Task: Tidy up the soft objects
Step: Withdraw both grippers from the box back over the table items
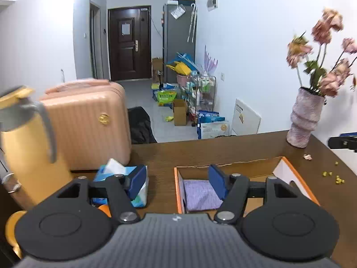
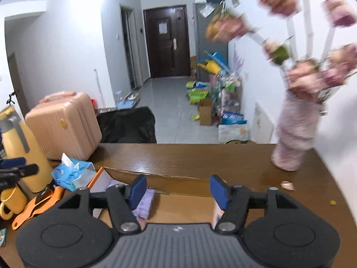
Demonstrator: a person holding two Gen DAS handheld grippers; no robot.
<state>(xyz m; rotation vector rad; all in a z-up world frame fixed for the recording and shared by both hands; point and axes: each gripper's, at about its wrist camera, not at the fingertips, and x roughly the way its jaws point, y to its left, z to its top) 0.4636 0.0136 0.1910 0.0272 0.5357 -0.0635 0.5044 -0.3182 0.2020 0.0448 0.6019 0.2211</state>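
A folded purple cloth point(image 1: 200, 194) is lying inside the open cardboard box point(image 1: 290, 172) with orange edges, against the box's left wall, on the brown table point(image 1: 223, 149). The left gripper point(image 1: 177, 182) is hovering above the box's left edge, angled downward, its blue pads spread apart and nothing between them; the cloth is showing below and past its right finger. The right gripper point(image 2: 178, 189) is hanging over the box too, tilted down, its jaws likewise released and gripping nothing, with the cloth point(image 2: 146, 203) peeking out beside its left finger. Just left of the box, a blue tissue pack point(image 1: 125, 178) is sitting. Farther left, a yellow thermos jug point(image 1: 26, 147) is standing before a pink suitcase point(image 1: 89, 122). A pink vase point(image 1: 303, 120) of flowers is standing at the table's far right.
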